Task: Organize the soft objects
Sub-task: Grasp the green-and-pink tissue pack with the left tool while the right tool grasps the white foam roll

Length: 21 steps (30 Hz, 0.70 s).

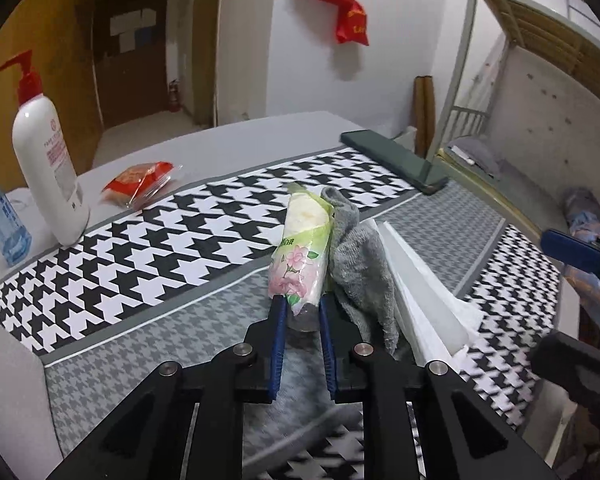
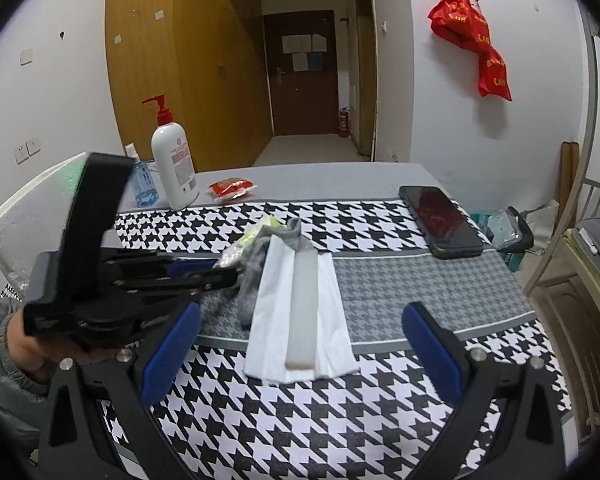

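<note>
A small tissue pack (image 1: 300, 256) with pink flowers and green trim stands tilted on the houndstooth cloth (image 1: 160, 248). My left gripper (image 1: 302, 306) is shut on its near end. A grey sock (image 1: 358, 268) leans against the pack's right side. Right of the sock lies a white napkin (image 1: 428, 300) with a long white bar (image 2: 302, 308) on top. In the right wrist view my right gripper (image 2: 300, 324) stands open above the napkin (image 2: 296, 320), nothing between its fingers. The left gripper (image 2: 224, 276) shows there from the side, by the sock (image 2: 256, 276) and the pack (image 2: 256, 236).
A white pump bottle (image 1: 48, 168), a blue bottle (image 1: 4, 224) and a red snack packet (image 1: 140, 180) stand at the table's far left. A dark phone (image 2: 440, 220) lies far right. A white foam board (image 2: 24, 220) rises at the left edge. A metal bed frame (image 2: 572, 240) stands beyond the right edge.
</note>
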Available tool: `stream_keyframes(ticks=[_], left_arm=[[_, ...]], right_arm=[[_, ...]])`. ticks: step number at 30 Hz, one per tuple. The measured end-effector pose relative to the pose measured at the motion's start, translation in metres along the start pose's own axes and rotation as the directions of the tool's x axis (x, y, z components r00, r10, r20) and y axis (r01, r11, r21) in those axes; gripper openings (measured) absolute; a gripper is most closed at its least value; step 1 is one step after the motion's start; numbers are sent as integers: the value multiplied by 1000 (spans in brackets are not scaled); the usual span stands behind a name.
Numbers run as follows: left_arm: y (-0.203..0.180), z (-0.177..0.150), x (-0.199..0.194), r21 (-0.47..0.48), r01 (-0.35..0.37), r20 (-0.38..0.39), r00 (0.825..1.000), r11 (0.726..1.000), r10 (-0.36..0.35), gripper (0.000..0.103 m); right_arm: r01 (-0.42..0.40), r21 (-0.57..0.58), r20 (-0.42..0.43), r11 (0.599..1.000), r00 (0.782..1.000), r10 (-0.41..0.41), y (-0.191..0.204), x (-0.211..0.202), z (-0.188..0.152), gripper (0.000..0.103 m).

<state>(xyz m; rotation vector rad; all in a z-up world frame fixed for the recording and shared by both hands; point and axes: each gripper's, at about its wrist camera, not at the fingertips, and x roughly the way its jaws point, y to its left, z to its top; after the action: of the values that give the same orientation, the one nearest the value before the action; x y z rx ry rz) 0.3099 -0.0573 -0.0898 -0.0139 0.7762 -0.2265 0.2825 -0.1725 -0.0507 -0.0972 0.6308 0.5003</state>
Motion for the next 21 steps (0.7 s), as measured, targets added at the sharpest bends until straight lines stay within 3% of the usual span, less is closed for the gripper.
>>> stream_keyframes(ticks=[8, 9, 11, 15, 17, 21], left_arm=[[8, -6, -25, 1, -38, 65, 997, 999, 38, 18], [11, -7, -26, -7, -41, 64, 997, 999, 42, 18], [14, -8, -26, -12, -51, 61, 997, 999, 52, 18], [18, -11, -28, -25, -51, 59, 997, 998, 53, 18], [21, -11, -28, -36, -54, 57, 997, 998, 56, 20], [25, -11, -29, -56, -70, 57, 996, 996, 73, 26]], right_arm=[[30, 12, -54, 999, 998, -30, -6, 13, -5, 99], [24, 10, -74, 1000, 997, -23, -5, 17, -6, 94], [8, -2, -115, 1000, 993, -8, -3, 25, -7, 73], [2, -22, -164, 1000, 986, -5, 2, 40, -13, 54], [-4, -20, -195, 1000, 981, 0, 1, 48, -15, 36], [17, -7, -223, 1000, 975, -18, -4, 55, -18, 29]])
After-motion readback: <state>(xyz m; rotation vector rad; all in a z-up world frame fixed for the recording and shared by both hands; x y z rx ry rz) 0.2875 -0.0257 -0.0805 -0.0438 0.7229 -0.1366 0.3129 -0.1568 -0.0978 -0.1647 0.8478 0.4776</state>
